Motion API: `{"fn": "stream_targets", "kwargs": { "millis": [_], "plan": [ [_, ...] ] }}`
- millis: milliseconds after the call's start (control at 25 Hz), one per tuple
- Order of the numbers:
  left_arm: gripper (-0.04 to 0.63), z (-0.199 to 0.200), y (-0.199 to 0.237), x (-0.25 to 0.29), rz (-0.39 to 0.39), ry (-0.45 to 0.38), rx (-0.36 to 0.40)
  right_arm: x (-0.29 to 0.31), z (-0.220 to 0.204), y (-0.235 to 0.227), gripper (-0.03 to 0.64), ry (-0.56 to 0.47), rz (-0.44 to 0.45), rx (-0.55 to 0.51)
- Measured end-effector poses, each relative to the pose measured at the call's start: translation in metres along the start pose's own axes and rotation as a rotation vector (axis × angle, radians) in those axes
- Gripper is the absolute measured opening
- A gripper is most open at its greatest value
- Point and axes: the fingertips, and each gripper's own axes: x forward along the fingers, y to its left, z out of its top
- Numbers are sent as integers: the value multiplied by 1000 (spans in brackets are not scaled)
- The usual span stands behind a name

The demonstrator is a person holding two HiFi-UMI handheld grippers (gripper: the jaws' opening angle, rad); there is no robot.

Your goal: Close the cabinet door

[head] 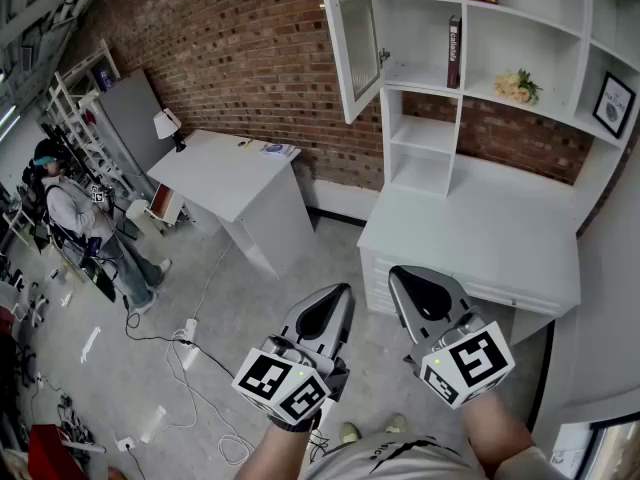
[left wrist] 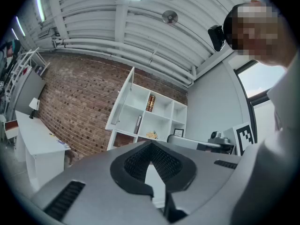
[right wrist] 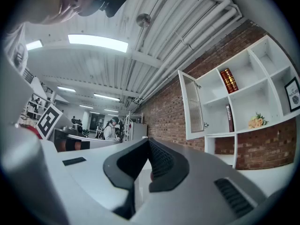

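The white wall cabinet [head: 430,28] hangs on the brick wall, its glass-paned door [head: 358,38] swung open to the left with a small knob [head: 383,56] on its free edge. The door also shows in the left gripper view [left wrist: 123,102] and the right gripper view [right wrist: 193,104]. Both grippers are held low and well short of it, above the floor in front of the desk. My left gripper [head: 336,294] [left wrist: 151,144] is shut and empty. My right gripper [head: 408,274] [right wrist: 148,140] is shut too, with nothing between its jaws.
A white desk [head: 480,238] stands under the cabinet. Books [head: 454,53], flowers [head: 518,86] and a framed picture [head: 612,105] sit on the open shelves. A white table [head: 235,183] stands at the left, a person [head: 70,208] beyond it, and cables [head: 190,368] lie on the floor.
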Motion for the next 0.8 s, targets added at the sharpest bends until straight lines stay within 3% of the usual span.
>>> {"fn": "stream_targets", "kwargs": {
  "millis": [240,480,800],
  "plan": [
    [11,2,-6,3,-2,-4,6,-4,4,-3,15,-2,1,-6],
    [11,11,-3,8,14,-10,21,-14,17,-20,17,-59,12,79],
    [11,1,-8,17,34,-14,39,-37,6,-44,18,-74,-30,111]
  ]
}}
